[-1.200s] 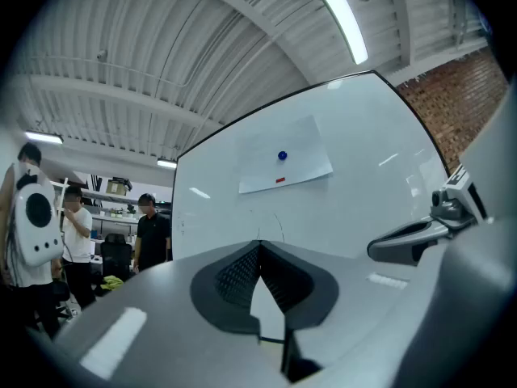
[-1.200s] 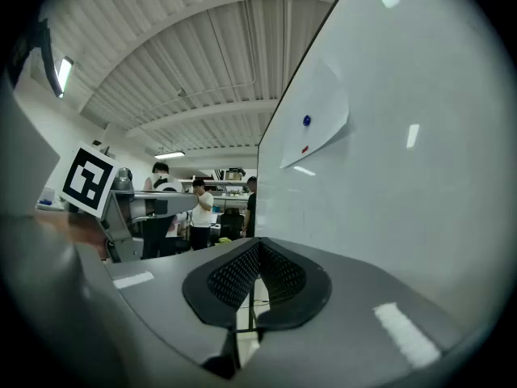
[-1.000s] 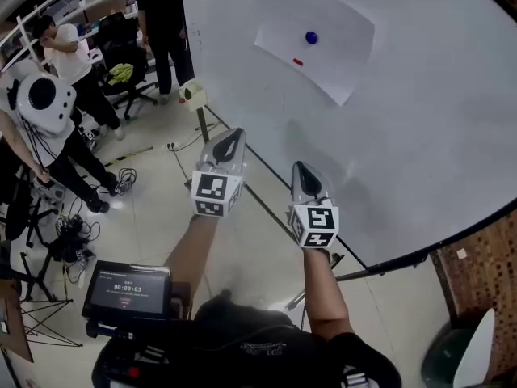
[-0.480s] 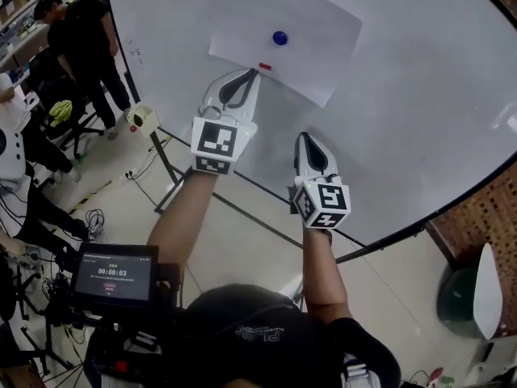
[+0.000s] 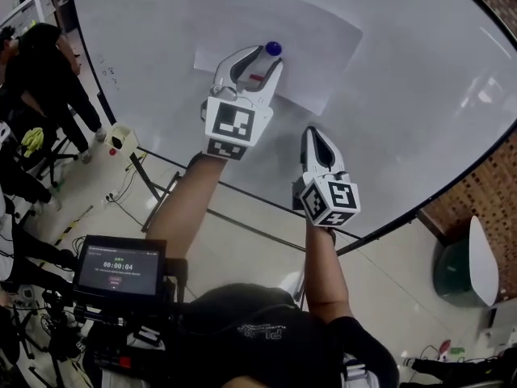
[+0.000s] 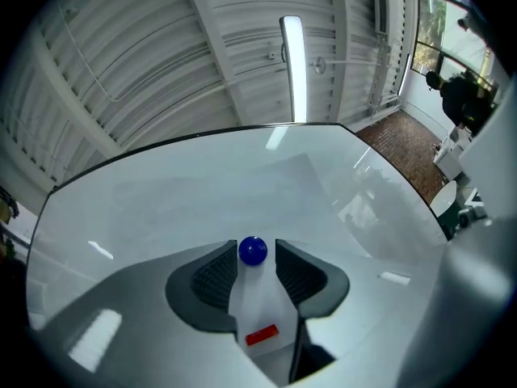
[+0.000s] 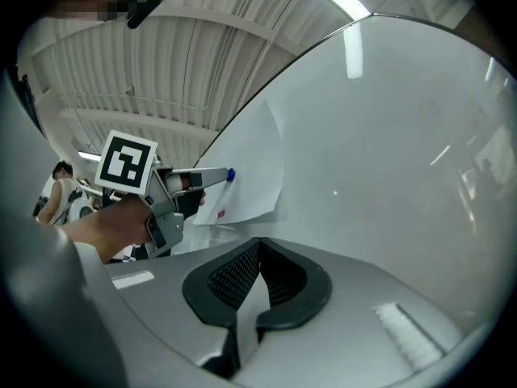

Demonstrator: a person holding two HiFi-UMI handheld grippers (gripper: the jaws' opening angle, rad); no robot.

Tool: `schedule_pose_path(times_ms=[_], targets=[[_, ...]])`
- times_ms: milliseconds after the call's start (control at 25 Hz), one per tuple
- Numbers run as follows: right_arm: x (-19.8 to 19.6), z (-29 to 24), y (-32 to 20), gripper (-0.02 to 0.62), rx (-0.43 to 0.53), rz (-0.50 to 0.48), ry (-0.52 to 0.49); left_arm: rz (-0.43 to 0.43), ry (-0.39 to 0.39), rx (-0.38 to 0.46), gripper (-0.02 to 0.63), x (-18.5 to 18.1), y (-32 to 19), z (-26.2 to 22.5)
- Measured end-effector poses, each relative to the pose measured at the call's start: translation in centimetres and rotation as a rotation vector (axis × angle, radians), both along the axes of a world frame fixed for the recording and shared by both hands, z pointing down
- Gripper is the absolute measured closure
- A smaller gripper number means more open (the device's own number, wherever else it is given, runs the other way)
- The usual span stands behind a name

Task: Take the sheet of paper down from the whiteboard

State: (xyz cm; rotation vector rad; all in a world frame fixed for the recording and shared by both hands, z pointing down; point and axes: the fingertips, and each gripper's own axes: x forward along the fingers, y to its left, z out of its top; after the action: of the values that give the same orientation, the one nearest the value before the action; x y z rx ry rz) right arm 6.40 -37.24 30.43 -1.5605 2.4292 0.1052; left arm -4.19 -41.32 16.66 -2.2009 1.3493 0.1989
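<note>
A white sheet of paper [image 5: 323, 35] hangs on the whiteboard [image 5: 436, 71], held by a round blue magnet [image 5: 273, 48] and a small red magnet [image 5: 256, 77]. My left gripper [image 5: 265, 58] is raised against the sheet, its jaws opening, with the blue magnet [image 6: 252, 250] between the fingertips and the pads not pressing on it. The red magnet [image 6: 261, 335] shows lower between the jaws. My right gripper [image 5: 316, 138] is shut and empty, lower and to the right, in front of bare board below the sheet. The right gripper view shows the left gripper [image 7: 216, 176] at the paper [image 7: 258, 164].
The whiteboard's lower edge and stand legs [image 5: 153, 192] run beneath my arms. People [image 5: 40, 71] stand at the left near chairs and cables. A small monitor [image 5: 119, 267] sits on my rig. A brick wall [image 5: 485, 176] and a white chair [image 5: 483, 257] are at the right.
Both grippers have risen toward the board. The left one has reached the sheet and opened its jaws around the blue magnet. The right one has stayed shut.
</note>
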Motion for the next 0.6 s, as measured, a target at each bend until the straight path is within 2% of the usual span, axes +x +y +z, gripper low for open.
schedule_pose_path(times_ms=[240, 400, 600], targets=[[0.4, -1.9, 0.7, 0.578, -0.015, -0.088, -0.13, -0.007, 0.026, 0.008, 0.469, -0.3, 0.0, -0.5], [0.3, -3.1, 0.8, 0.569, -0.002, -0.115, -0.153, -0.003, -0.001, -0.005, 0.471, 0.3, -0.1, -0.1], [-0.5, -4.7, 0.6, 0.552, 0.019, -0.129, -0.164, -0.007, 0.009, -0.004, 0.472, 0.0, -0.2, -0.4]])
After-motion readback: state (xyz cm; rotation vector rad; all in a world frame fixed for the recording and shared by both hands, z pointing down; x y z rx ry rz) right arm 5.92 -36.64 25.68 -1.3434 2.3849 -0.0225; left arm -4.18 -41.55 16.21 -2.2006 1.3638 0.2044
